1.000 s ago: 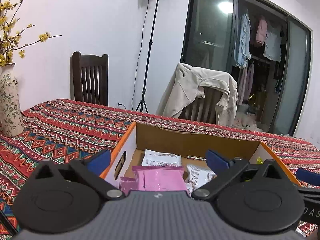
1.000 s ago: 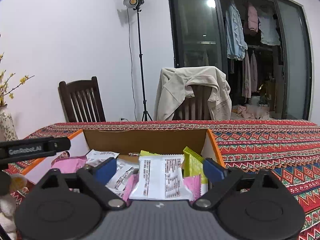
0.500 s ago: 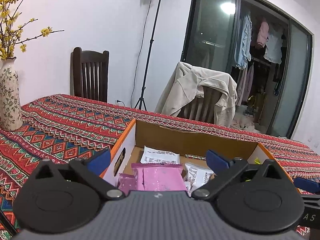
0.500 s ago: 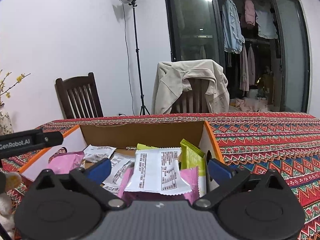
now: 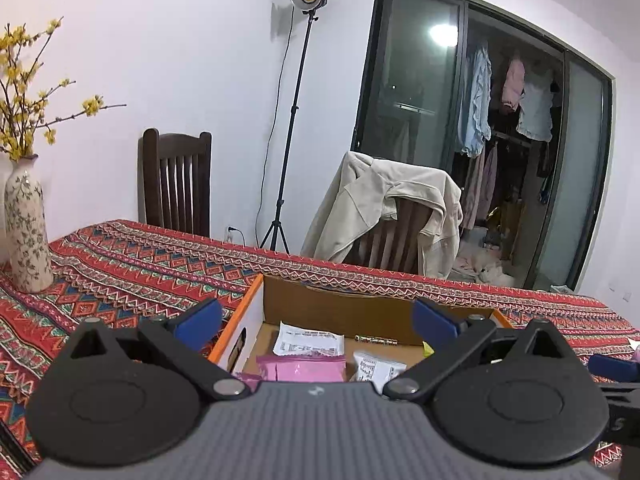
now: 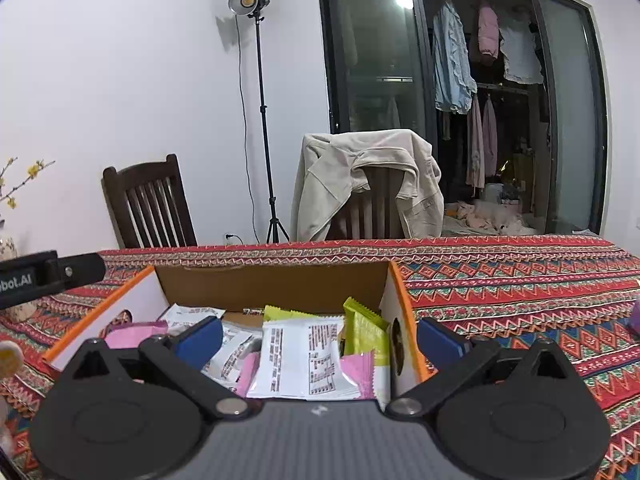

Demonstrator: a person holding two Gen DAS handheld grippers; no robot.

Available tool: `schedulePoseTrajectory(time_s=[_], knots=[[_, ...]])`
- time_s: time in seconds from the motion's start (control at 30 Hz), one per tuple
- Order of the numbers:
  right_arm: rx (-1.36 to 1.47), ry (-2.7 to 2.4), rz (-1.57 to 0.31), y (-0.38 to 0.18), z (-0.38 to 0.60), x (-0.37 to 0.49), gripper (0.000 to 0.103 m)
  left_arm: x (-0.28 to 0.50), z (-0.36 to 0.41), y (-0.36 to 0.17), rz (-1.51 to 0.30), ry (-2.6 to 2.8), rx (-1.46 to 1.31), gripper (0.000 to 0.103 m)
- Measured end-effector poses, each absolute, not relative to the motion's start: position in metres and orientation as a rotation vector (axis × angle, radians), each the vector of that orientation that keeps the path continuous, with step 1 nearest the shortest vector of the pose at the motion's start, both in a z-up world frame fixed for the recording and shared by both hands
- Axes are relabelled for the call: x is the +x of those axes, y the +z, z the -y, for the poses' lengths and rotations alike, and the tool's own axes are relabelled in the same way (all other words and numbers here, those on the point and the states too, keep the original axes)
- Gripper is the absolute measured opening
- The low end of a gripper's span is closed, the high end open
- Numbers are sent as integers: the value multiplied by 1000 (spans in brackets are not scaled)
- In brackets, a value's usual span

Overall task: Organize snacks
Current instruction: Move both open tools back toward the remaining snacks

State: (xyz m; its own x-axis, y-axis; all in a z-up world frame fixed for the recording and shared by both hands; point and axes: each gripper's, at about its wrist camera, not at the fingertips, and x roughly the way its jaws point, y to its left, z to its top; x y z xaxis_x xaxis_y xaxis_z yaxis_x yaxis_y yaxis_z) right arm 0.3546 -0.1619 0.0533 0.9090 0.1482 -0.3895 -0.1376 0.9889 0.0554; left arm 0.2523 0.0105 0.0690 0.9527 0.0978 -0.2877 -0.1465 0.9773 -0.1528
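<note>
An open cardboard box with orange rims [image 5: 248,312] sits on the patterned tablecloth and holds several snack packets. In the left wrist view a pink packet [image 5: 304,368] and a white packet [image 5: 308,338] lie on its floor. My left gripper [image 5: 316,318] hovers open above the box's near left part, holding nothing. In the right wrist view the box [image 6: 272,284] contains a white printed packet [image 6: 304,360], a yellow-green packet [image 6: 364,332] and a pink packet [image 6: 132,330]. My right gripper [image 6: 320,340] stands wide open over the box's right end, its fingers straddling the right wall, empty.
A flowered vase [image 5: 26,232] stands on the table at the left. Behind the table are a dark wooden chair [image 5: 176,184], a chair draped with a beige jacket [image 5: 384,208] and a light stand [image 5: 296,120]. A small purple thing [image 6: 634,320] lies at the far right.
Both grippers have risen a little, so the box sits lower in each view. The right jaws spread slightly wider. The snacks in the box have not moved.
</note>
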Motion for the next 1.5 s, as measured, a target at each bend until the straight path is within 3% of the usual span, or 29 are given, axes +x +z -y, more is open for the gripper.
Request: schedulePoseTrajectory(time_s=[0.5, 1.07, 1.5], knots=[[-81, 195, -460, 52, 177, 304, 103, 202, -23, 82, -280, 103, -132, 103], [-132, 162, -692, -11, 199, 283, 103, 163, -47, 8, -491, 119, -91, 103], [-131, 162, -753, -17, 190, 307, 103, 169, -56, -4, -509, 124, -141, 103]])
